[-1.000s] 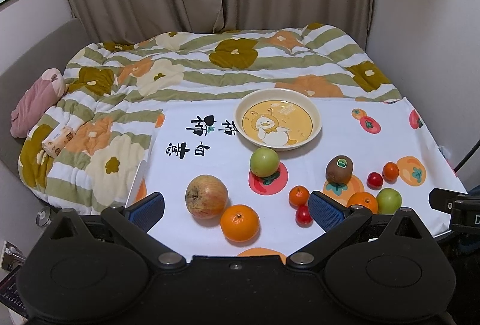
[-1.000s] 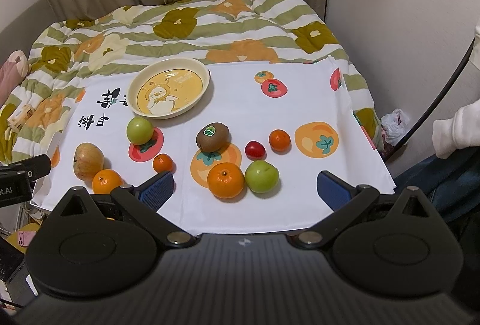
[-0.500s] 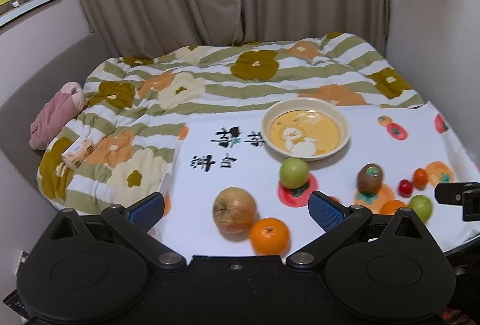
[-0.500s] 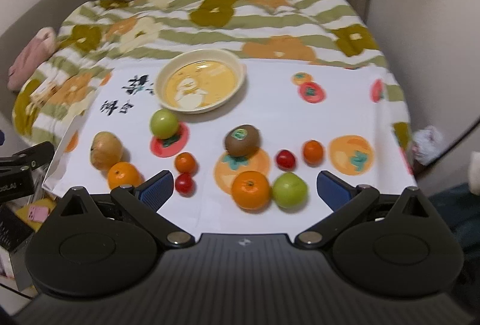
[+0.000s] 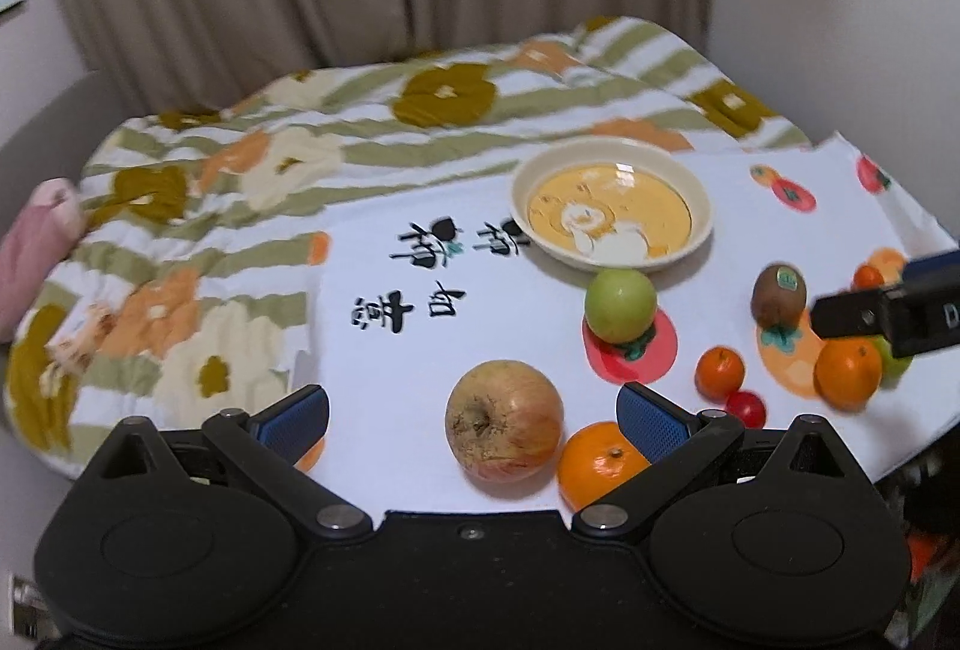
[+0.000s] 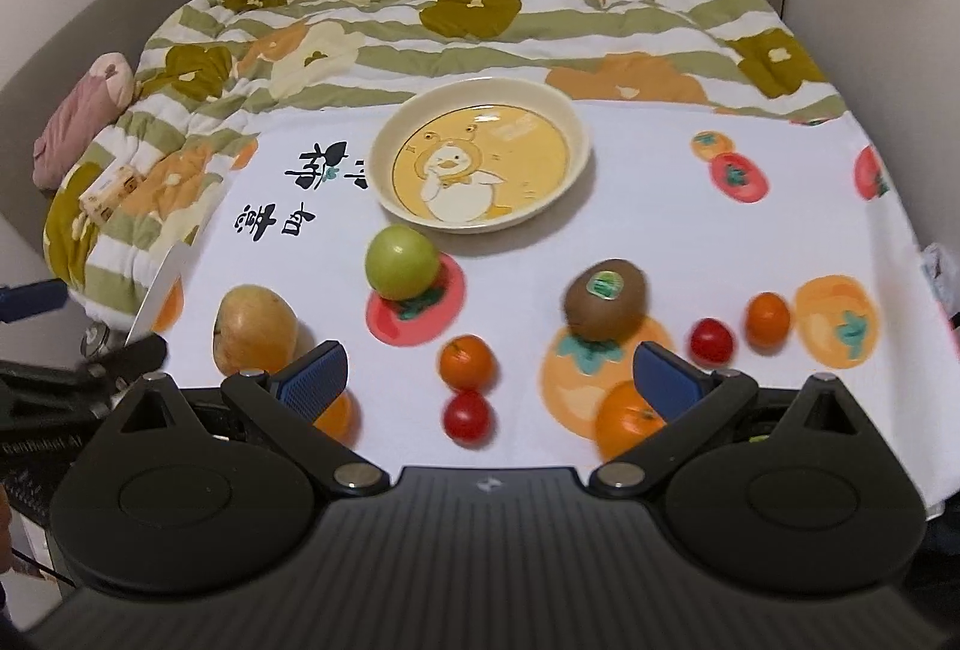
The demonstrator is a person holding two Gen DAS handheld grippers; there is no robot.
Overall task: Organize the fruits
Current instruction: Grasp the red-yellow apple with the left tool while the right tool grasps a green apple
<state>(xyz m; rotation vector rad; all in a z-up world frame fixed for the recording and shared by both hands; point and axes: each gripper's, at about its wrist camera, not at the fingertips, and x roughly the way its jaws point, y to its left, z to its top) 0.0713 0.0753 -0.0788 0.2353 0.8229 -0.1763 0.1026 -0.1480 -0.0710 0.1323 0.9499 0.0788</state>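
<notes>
A cream bowl with a duck picture (image 5: 612, 206) (image 6: 480, 152) sits empty on a white printed cloth. Loose fruit lies in front of it: a red-yellow apple (image 5: 504, 428) (image 6: 255, 329), a green apple (image 5: 620, 305) (image 6: 401, 260), a kiwi (image 5: 779, 293) (image 6: 605, 299), oranges (image 5: 600, 464) (image 6: 630, 419), small tangerines (image 6: 466, 361) and cherry tomatoes (image 6: 465, 413). My left gripper (image 5: 474, 419) is open, just before the red-yellow apple. My right gripper (image 6: 489, 377) is open above the front fruit and also shows in the left wrist view (image 5: 888, 308).
A striped flowered quilt (image 6: 480, 8) covers the bed behind the cloth. A pink soft toy (image 6: 81, 116) and a small box (image 6: 111, 188) lie at the left. Curtains and walls close the back and right.
Both grippers have moved forward and lower toward the fruit. The left one swung right, bringing the red-yellow apple between its fingers' line. The fruit has not moved.
</notes>
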